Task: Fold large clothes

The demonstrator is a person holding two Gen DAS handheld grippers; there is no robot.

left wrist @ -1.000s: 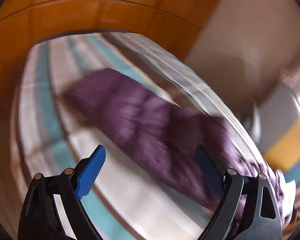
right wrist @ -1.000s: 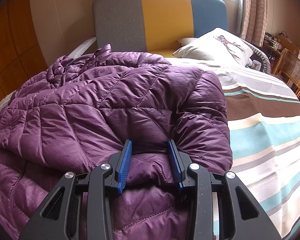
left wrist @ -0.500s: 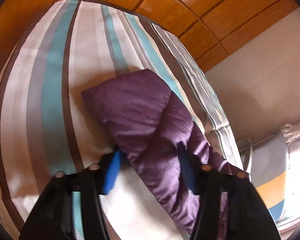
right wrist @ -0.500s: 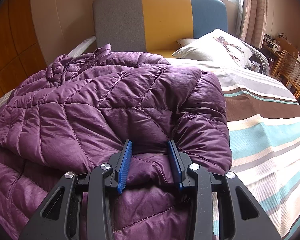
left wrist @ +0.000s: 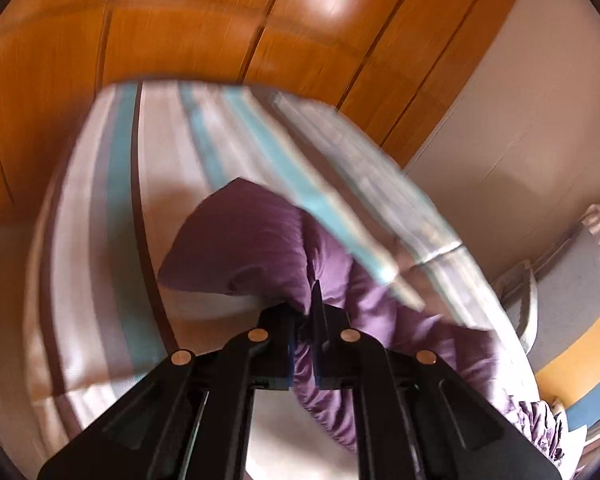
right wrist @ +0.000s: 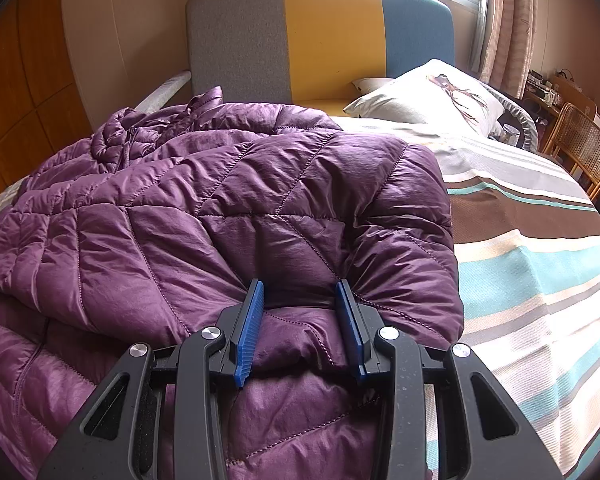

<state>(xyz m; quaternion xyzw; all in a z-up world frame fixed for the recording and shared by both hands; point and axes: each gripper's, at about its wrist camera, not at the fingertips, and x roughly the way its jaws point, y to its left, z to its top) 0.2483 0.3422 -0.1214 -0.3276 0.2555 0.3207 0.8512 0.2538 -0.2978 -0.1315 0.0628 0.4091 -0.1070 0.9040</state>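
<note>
A purple quilted puffer jacket (right wrist: 204,216) lies on a striped bed (right wrist: 540,272), its right side folded over the body. My right gripper (right wrist: 300,292) presses down on the folded part with its jaws apart and a ridge of fabric between the blue pads. My left gripper (left wrist: 302,320) is shut on the jacket's sleeve (left wrist: 252,240), which hangs lifted above the bed (left wrist: 100,240). The sleeve trails back to the right toward the jacket body.
A grey, yellow and blue headboard (right wrist: 320,40) stands at the bed's far end, with a white pillow (right wrist: 432,96) before it. Orange wood wall panels (left wrist: 220,32) run along the left side. A wicker chair (right wrist: 580,148) stands at the right.
My left gripper swung over the sleeve, closed on it and lifted it off the bed. My right gripper has stayed pressed on the jacket without moving.
</note>
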